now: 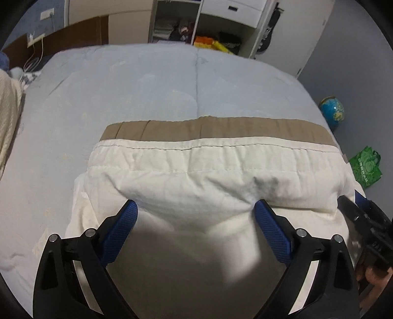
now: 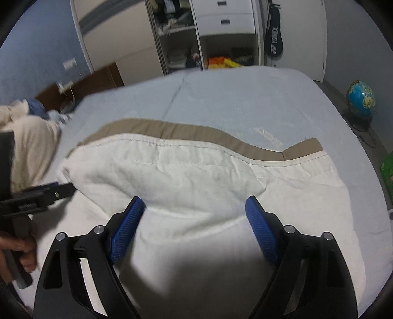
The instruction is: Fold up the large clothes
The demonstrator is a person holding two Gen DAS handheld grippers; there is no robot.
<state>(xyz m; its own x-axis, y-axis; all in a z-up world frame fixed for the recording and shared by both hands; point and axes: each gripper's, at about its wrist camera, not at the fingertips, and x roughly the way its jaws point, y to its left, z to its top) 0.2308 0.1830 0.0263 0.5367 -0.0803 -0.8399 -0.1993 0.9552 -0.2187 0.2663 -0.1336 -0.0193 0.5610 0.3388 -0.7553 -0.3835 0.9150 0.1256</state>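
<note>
A cream cloth (image 1: 196, 171) with a tan band (image 1: 216, 130) along its far edge lies on the bed (image 1: 152, 86), spread across the near half of the pale blue cover. Its near part is doubled back on itself, leaving a soft, puffy fold that runs from side to side.

The left gripper (image 1: 195, 208) points down at that fold with its jaws wide — the blue pads (image 1: 122, 228) sit on either side of a bulge of cloth, their tips at the fabric, but the pads are not pressing together on it. The right gripper (image 2: 194, 205) does the same further along the fold: jaws wide, tips at the fabric, nothing pinched. In the right wrist view the left gripper shows at the left edge, with the hand (image 2: 22, 252) that holds it below.

Beyond the bed stands an open wardrobe (image 1: 196, 22). A globe (image 2: 361, 98) rests on the floor to the right, with a green bag (image 1: 366, 166) nearer. A knitted cream blanket (image 2: 32, 147) lies at the bed's left side.
</note>
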